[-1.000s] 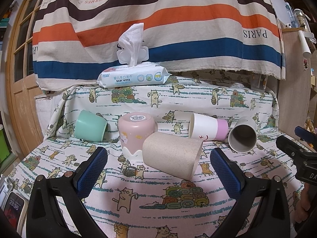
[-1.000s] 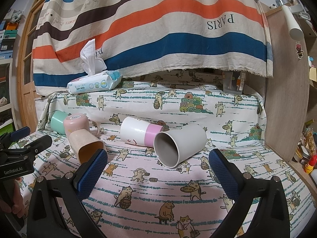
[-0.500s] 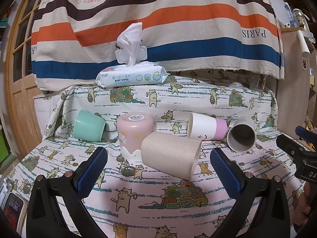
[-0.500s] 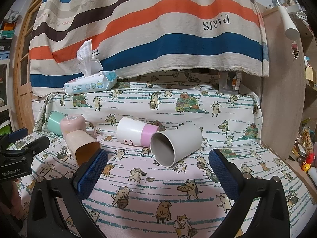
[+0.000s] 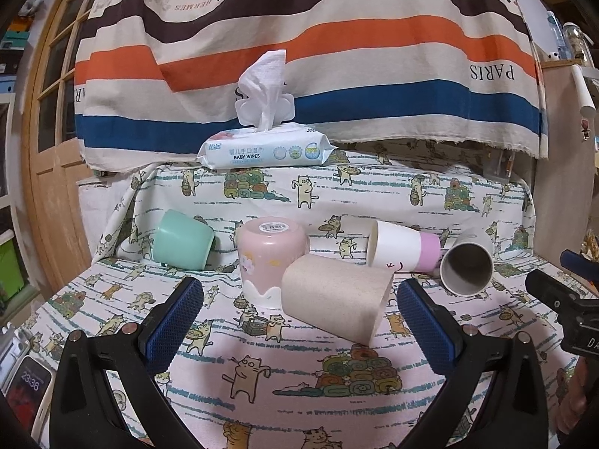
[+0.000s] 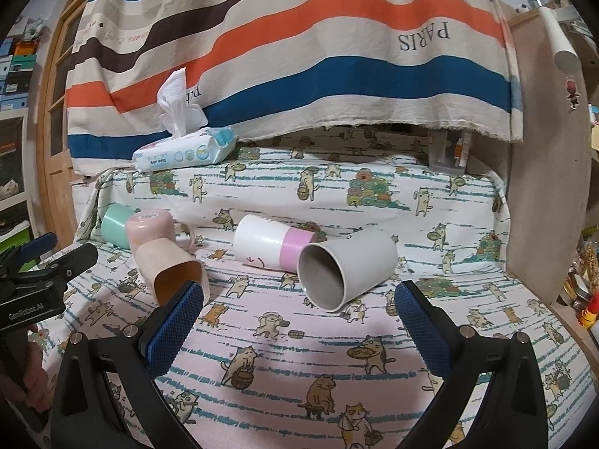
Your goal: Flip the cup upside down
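Several cups lie on the cat-print cloth. A beige cup (image 5: 335,295) (image 6: 170,269) lies on its side against a pink cup (image 5: 272,258) (image 6: 149,228) that stands upside down. A mint cup (image 5: 181,239) (image 6: 116,222), a white-and-pink cup (image 5: 404,250) (image 6: 273,243) and a grey cup (image 5: 468,265) (image 6: 344,265) lie on their sides. My left gripper (image 5: 299,318) is open and empty, just in front of the beige cup. My right gripper (image 6: 297,321) is open and empty, in front of the grey cup.
A baby wipes pack (image 5: 264,149) (image 6: 183,151) sits on the raised back ledge under a striped cloth (image 5: 299,56). A phone (image 5: 26,393) lies at the lower left. A wooden door (image 5: 45,149) stands at the left and a wooden panel (image 6: 543,187) at the right.
Both grippers have drifted slightly; the cups sit a little lower and nearer in both views. No cup has moved and both grippers stay open.
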The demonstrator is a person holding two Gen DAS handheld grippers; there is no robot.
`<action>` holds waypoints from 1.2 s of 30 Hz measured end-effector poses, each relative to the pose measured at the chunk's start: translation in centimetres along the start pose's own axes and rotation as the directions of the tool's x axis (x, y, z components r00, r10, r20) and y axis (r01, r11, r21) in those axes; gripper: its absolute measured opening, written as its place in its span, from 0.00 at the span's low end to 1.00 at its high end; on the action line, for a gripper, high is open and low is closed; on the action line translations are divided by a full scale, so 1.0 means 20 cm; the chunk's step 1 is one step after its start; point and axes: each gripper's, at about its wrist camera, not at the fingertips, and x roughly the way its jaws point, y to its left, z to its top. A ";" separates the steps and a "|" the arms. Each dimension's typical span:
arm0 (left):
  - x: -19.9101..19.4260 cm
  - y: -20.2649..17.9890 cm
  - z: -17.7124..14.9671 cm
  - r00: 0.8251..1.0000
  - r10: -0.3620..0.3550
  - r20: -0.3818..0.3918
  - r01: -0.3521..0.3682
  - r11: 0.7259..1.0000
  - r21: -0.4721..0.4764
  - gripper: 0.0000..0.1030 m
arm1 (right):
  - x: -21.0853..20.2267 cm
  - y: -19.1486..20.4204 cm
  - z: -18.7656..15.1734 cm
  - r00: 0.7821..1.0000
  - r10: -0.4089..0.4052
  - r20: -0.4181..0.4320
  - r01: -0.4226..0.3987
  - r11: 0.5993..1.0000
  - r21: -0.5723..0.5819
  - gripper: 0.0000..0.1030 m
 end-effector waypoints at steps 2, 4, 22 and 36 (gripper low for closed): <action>0.00 0.00 0.00 1.000 0.004 0.002 -0.004 1.000 0.001 1.00 | 0.01 0.00 0.00 1.000 0.008 -0.006 -0.008 1.000 0.001 1.00; -0.01 0.00 -0.01 1.000 0.009 0.001 -0.009 1.000 0.002 1.00 | 0.01 0.00 0.00 1.000 0.008 -0.008 -0.008 1.000 0.002 1.00; 0.00 0.06 0.01 0.997 -0.078 -0.029 0.078 0.997 -0.001 1.00 | 0.05 -0.03 0.00 0.997 0.061 -0.052 -0.060 0.998 0.022 1.00; 0.11 0.35 0.20 1.000 -0.021 -0.005 0.021 0.999 -0.029 1.00 | 0.13 0.23 0.23 0.958 0.229 -0.174 -0.246 0.966 -0.085 1.00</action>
